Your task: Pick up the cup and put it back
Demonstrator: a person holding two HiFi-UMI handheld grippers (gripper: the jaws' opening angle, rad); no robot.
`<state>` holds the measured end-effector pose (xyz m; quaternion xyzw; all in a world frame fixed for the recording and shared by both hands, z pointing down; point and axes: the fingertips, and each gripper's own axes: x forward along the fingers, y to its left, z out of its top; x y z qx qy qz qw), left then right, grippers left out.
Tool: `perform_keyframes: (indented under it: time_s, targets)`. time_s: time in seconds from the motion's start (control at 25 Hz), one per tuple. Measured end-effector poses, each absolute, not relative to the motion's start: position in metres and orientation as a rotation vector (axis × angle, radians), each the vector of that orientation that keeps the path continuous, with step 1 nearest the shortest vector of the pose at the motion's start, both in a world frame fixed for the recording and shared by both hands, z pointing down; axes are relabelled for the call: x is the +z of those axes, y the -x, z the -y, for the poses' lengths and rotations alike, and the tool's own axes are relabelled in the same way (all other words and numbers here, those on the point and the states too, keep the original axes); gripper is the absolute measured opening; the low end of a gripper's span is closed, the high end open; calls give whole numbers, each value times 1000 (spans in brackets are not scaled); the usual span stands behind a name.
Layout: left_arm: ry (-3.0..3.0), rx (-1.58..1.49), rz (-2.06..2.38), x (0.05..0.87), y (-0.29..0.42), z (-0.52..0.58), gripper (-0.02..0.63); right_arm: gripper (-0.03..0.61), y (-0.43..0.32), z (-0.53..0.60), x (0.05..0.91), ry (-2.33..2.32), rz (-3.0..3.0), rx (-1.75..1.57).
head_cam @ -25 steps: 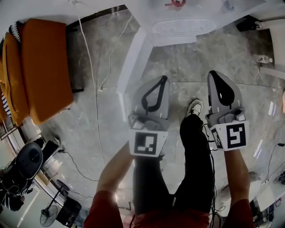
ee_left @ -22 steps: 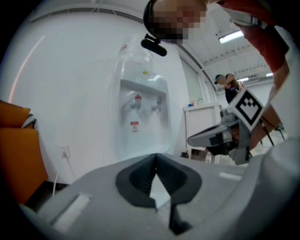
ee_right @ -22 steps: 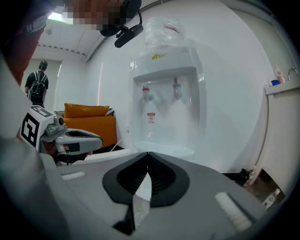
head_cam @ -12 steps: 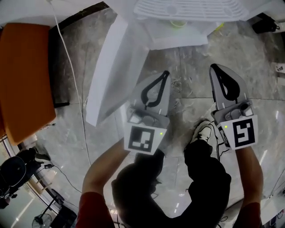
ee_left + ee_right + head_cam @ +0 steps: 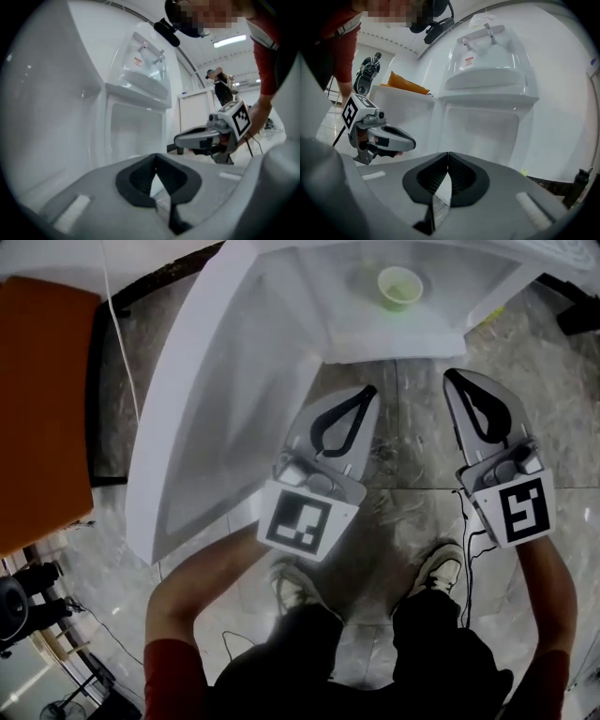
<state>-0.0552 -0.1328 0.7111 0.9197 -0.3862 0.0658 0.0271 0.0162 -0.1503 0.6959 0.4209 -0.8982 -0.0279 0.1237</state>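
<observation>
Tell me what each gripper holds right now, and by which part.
Nothing is held. The left gripper and the right gripper are both shut and empty; the green cup stands apart, untouched.

Head camera looks down; both others face cabinet (image 5: 480,133)

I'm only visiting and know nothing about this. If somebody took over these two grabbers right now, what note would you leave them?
Left gripper: jaws shut, empty.
Right gripper: jaws shut, empty.
Green cup: upright inside the open white cabinet, ahead of both grippers, neither touching it.
Done: nothing yet.
Left: open one gripper, pick up the cup, then put it back.
</observation>
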Motion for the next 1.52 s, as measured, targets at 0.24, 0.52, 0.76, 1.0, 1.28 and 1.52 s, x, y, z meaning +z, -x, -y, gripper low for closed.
perform_keyframes:
  time_s: [0.24,0.52,0.76,1.0,1.28,1.52]
  targets:
    - [-2857,138,1210,712,55,142,2,2,-14,158,713,-1317,2643,-55]
    - [-2874,134,1258,718,54,144,2,2,-17,163,724,-1434,2594,-24]
    - [-2867,143,1293,727,61,150,2,2,-17,163,744,-1453,2575,36]
    - [-2836,146,1309,733,65,157,2,2,-12,162,754,-1442,2589,80]
    - [-2810,120,1306,736,58,156,2,3,-16,169,766,-1434,2580,133]
    - [-2813,131,1298,740,53,156,2,5,-21,179,779,-1465,2578,219]
